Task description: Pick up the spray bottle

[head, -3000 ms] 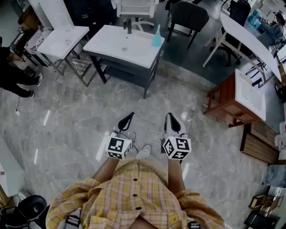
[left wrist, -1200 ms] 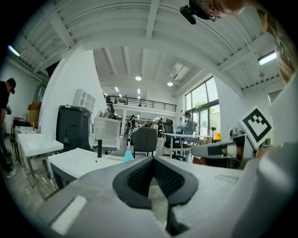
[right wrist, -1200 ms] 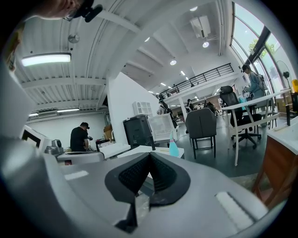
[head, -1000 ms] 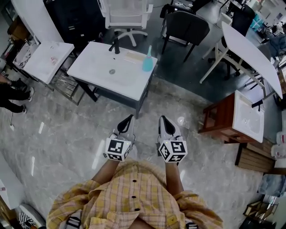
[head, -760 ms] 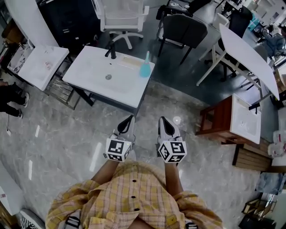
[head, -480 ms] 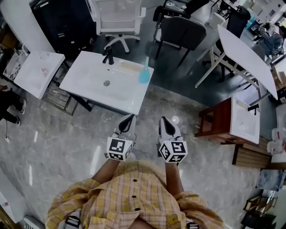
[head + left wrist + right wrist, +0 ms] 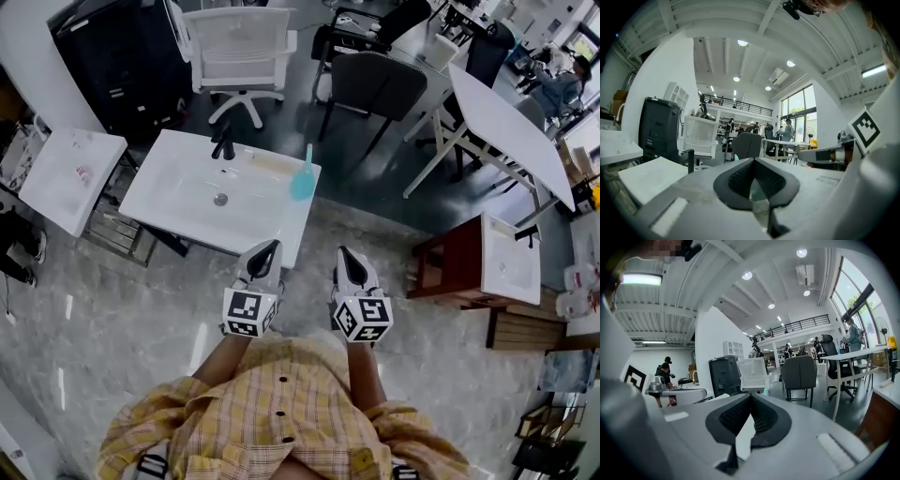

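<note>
The spray bottle point(image 7: 302, 178) is teal with a slim neck and stands upright at the right rear corner of a white basin counter point(image 7: 178, 211). Both grippers are held side by side over the marble floor, just short of the counter's near edge. The left gripper point(image 7: 265, 251) is shut and empty, with its tip close to the counter's front right corner. Also shut and empty, the right gripper point(image 7: 345, 257) sits right of the counter. The bottle shows as a small teal speck point(image 7: 735, 158) above the left gripper point(image 7: 752, 161), and again point(image 7: 765, 390) above the right gripper point(image 7: 750, 397).
A black faucet point(image 7: 223, 145) stands at the counter's back. Behind it are a white mesh chair point(image 7: 239, 47) and a dark chair point(image 7: 370, 84). A long white table point(image 7: 506, 122) and a brown cabinet with a basin point(image 7: 469, 267) are at the right. Another white basin unit point(image 7: 66, 178) is at the left.
The person has walked toward the basin counter, so counter and bottle are now much nearer the grippers. Both grippers keep the same shut pose in front of the body.
</note>
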Demonstrator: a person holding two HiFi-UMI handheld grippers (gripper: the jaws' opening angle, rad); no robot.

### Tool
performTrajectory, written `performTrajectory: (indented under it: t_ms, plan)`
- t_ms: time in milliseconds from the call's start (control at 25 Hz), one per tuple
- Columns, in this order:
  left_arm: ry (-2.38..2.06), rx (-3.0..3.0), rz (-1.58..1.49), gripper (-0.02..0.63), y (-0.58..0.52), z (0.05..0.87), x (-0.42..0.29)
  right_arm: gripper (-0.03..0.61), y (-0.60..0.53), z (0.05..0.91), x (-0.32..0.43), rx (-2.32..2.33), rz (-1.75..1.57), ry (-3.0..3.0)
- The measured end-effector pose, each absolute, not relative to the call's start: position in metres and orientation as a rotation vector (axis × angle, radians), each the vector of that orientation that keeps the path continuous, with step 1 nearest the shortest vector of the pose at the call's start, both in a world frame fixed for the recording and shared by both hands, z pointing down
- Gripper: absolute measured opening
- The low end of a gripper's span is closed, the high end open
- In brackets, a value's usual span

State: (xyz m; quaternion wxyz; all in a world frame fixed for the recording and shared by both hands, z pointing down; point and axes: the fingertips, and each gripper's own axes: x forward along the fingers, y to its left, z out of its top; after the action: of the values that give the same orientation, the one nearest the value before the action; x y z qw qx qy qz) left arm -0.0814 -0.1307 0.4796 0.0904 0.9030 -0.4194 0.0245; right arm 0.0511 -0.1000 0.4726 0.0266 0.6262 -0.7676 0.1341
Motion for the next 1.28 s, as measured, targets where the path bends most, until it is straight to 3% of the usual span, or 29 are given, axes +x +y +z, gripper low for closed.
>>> performTrajectory:
  t_ms: [1280]
  plan:
    - [-1.355,2.557,0.221,0.000,-0.248,0.506,-0.022,0.000,-0.218,0.498,0.105,1.829,0.486,-2.419]
